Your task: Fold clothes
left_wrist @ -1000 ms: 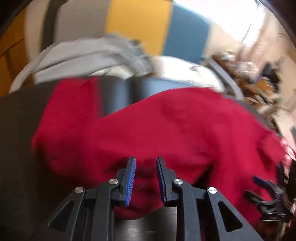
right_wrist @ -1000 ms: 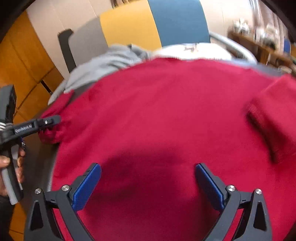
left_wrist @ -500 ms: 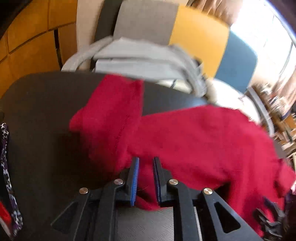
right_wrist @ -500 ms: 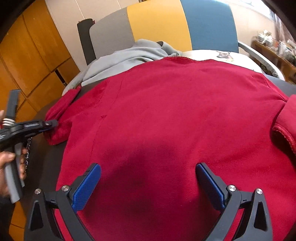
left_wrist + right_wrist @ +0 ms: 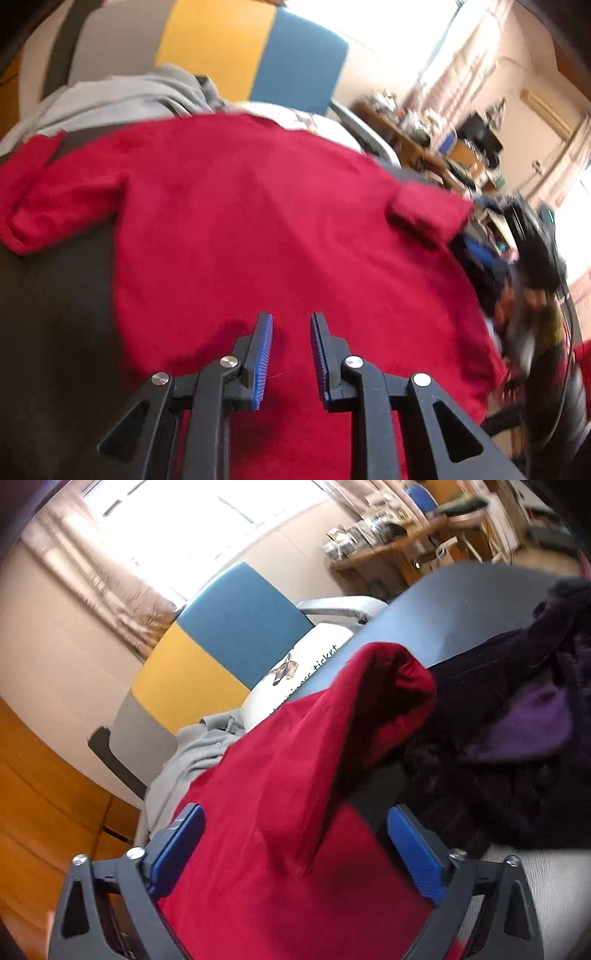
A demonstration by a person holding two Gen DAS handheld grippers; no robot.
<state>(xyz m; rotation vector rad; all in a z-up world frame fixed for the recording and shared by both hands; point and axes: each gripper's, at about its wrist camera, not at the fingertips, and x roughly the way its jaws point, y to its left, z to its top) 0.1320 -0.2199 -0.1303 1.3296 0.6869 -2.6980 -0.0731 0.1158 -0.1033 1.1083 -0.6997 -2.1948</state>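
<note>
Bare dark surface [image 5: 55, 314] is lying open at nine o'clock of the red garment [image 5: 258, 229]. A dark purple clothes heap [image 5: 517, 746] is crowding its three o'clock side, touching the raised red fold. Grey clothing [image 5: 122, 99] and a chair [image 5: 221, 642] are blocking twelve o'clock.

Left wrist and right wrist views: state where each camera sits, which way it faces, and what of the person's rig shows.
Left wrist view: sits on the left gripper, looking forward and down over the red garment spread on the dark table; its two blue-padded fingers show, slightly apart.
Right wrist view: sits on the right gripper, tilted, facing the lifted red garment and a dark purple clothes pile; its fingers show spread wide.
Shared: the red garment, grey garment and yellow-blue chair.
</note>
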